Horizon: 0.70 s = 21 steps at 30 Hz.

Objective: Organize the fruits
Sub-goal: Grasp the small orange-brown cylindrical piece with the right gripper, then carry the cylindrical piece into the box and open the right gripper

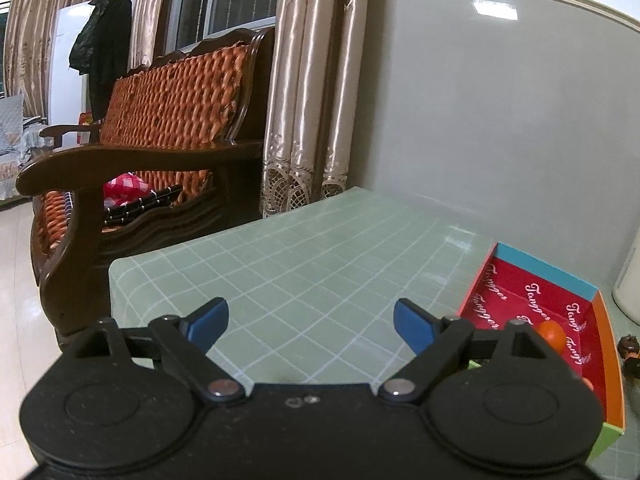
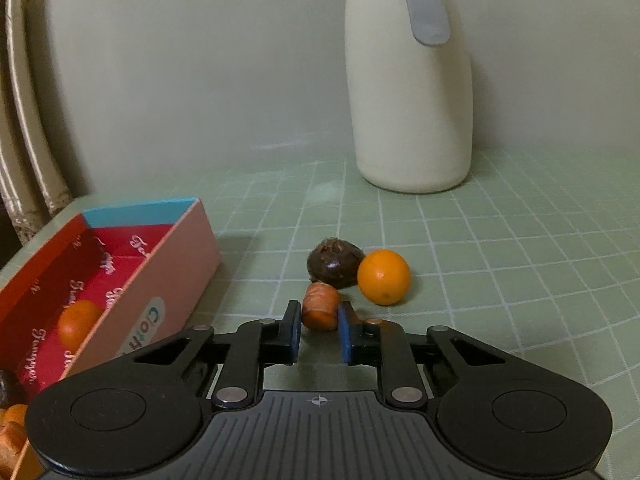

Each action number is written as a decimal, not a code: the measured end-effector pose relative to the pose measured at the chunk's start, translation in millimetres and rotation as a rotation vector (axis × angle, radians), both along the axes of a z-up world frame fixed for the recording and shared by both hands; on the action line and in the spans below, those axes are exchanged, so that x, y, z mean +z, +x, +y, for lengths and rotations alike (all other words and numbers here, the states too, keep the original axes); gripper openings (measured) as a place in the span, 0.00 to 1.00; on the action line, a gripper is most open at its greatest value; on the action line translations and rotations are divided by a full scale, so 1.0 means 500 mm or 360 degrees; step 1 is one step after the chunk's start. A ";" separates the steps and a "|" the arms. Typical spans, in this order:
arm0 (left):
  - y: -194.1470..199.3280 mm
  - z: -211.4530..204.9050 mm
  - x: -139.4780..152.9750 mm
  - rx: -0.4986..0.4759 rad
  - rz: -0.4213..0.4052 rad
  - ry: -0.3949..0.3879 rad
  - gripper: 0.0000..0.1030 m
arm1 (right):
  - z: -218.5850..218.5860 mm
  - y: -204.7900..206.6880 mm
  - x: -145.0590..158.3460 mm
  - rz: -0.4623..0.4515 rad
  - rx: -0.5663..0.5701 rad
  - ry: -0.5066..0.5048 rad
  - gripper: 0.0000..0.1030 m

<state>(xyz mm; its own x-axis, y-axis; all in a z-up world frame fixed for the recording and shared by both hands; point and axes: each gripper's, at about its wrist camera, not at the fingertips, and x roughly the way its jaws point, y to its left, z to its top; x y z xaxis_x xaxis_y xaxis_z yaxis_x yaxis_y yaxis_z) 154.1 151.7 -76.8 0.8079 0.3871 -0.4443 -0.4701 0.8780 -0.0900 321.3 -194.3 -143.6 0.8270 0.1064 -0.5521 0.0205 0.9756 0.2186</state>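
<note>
My right gripper (image 2: 319,320) is shut on a small carrot piece (image 2: 320,306) that rests on the green grid mat. Just beyond it lie a dark brown chestnut-like fruit (image 2: 334,263) and a small orange (image 2: 383,277), touching each other. A cardboard box with a red lining (image 2: 120,256) stands to the left with an orange fruit (image 2: 77,323) inside; more pieces show at its near end. My left gripper (image 1: 311,320) is open and empty over the mat. The box (image 1: 536,292) lies to its right, with an orange fruit (image 1: 554,334) inside.
A tall cream bottle with a grey handle (image 2: 412,80) stands at the back against the wall. A wooden armchair with woven orange cushions (image 1: 160,120) stands left of the table, beside curtains (image 1: 312,80). A dark fruit (image 1: 630,350) lies right of the box.
</note>
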 end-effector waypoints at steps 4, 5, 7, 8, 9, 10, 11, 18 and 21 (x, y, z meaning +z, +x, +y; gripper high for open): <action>0.000 0.008 -0.001 0.0037 0.0000 -0.0031 0.81 | 0.007 -0.029 0.023 -0.0121 0.0046 0.0017 0.19; 0.000 0.012 -0.002 0.0048 0.0002 -0.0041 0.81 | 0.008 -0.038 0.032 -0.0148 0.0071 0.0032 0.19; -0.002 0.020 -0.004 0.0073 0.0010 -0.0066 0.81 | 0.015 -0.059 0.049 -0.0228 0.0147 0.0067 0.19; -0.003 0.023 -0.005 0.0081 0.0013 -0.0075 0.81 | 0.018 -0.071 0.058 -0.0269 0.0197 0.0100 0.19; -0.003 0.024 -0.006 0.0091 0.0015 -0.0083 0.81 | 0.024 -0.080 0.066 -0.0302 0.0244 0.0123 0.19; -0.005 0.026 -0.007 0.0103 0.0015 -0.0086 0.81 | 0.030 -0.089 0.072 -0.0333 0.0300 0.0147 0.19; -0.006 0.027 -0.007 0.0118 0.0014 -0.0085 0.81 | 0.036 -0.099 0.079 -0.0362 0.0367 0.0180 0.19; -0.008 0.039 -0.012 0.0182 0.0032 -0.0101 0.82 | 0.108 -0.131 0.084 -0.0367 0.0725 0.0201 0.19; -0.008 0.041 -0.012 0.0187 0.0036 -0.0102 0.82 | 0.136 -0.140 0.074 -0.0336 0.0807 0.0198 0.19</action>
